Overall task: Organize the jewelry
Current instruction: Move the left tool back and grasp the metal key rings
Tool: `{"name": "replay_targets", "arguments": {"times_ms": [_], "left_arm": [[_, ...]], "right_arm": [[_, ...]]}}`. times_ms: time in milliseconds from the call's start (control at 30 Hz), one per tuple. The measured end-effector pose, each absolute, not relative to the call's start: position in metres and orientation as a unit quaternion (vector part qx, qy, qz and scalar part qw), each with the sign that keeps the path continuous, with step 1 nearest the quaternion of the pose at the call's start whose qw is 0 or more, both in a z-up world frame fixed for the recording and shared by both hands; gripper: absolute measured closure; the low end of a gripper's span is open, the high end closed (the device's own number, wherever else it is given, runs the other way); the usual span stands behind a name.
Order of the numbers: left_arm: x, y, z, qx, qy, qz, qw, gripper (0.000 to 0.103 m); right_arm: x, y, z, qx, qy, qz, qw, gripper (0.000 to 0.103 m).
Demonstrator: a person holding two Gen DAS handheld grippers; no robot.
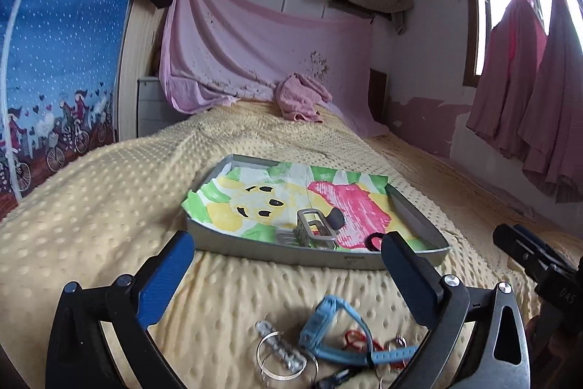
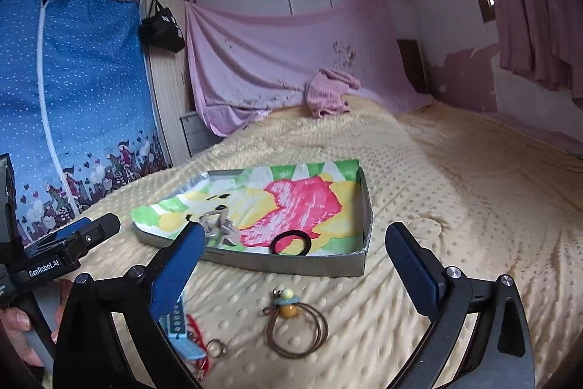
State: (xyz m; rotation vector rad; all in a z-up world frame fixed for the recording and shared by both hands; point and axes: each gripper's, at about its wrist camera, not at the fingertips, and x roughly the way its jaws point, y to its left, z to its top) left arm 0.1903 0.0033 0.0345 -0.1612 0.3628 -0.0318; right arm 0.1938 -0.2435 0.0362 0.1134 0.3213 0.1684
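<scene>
You are working on the yellow dotted blanket point(image 1: 109, 225), and the shallow grey tray point(image 1: 277, 252) with its coloured paper lining sits ahead of both grippers. Part of the job looks done: a grey hair claw clip point(image 1: 315, 228) and a black hair tie point(image 2: 290, 242) already lie inside the tray. The rest waits on the blanket, just in front of the tray's near wall. The blue watch point(image 1: 328, 330) is the biggest piece left, then the brown cord hair tie with beads point(image 2: 295, 323), the silver bangle point(image 1: 280, 358), the red string point(image 1: 355, 339) and some small rings point(image 2: 217, 349). Your left gripper point(image 1: 288, 265) stands wide open and holds nothing; your right gripper point(image 2: 295, 261) is likewise spread wide and empty.
</scene>
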Motion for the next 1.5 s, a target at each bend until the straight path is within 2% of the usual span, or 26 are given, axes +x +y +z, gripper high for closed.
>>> {"name": "replay_targets", "arguments": {"times_ms": [367, 567, 933, 1367, 1400, 1467, 1500], "left_arm": [[0.126, 0.001, 0.021, -0.064, 0.172, -0.017, 0.983, 0.0], [0.104, 0.001, 0.005, -0.058, 0.167, -0.011, 0.984, 0.0], [0.104, 0.013, -0.003, -0.086, 0.183, -0.01, 0.979, 0.0], [0.13, 0.027, -0.022, -0.094, 0.27, -0.022, 0.958, 0.001], [0.131, 0.027, -0.023, -0.092, 0.272, -0.024, 0.958, 0.002], [0.134, 0.026, -0.024, -0.088, 0.278, -0.028, 0.956, 0.013], [0.137, 0.025, -0.025, -0.085, 0.282, -0.032, 0.955, 0.015]], "right_arm": [[0.128, -0.239, 0.032, 0.046, 0.172, 0.074, 0.981, 0.005], [0.106, -0.236, 0.032, 0.028, 0.149, 0.061, 0.987, 0.005], [0.109, -0.231, 0.02, 0.019, 0.192, 0.043, 0.98, 0.005], [0.126, -0.217, 0.004, 0.009, 0.234, 0.096, 0.967, 0.005], [0.126, -0.212, 0.003, 0.004, 0.235, 0.107, 0.966, 0.006], [0.127, -0.205, 0.001, -0.004, 0.239, 0.124, 0.963, 0.016], [0.129, -0.2, -0.001, -0.009, 0.245, 0.135, 0.96, 0.026]]}}
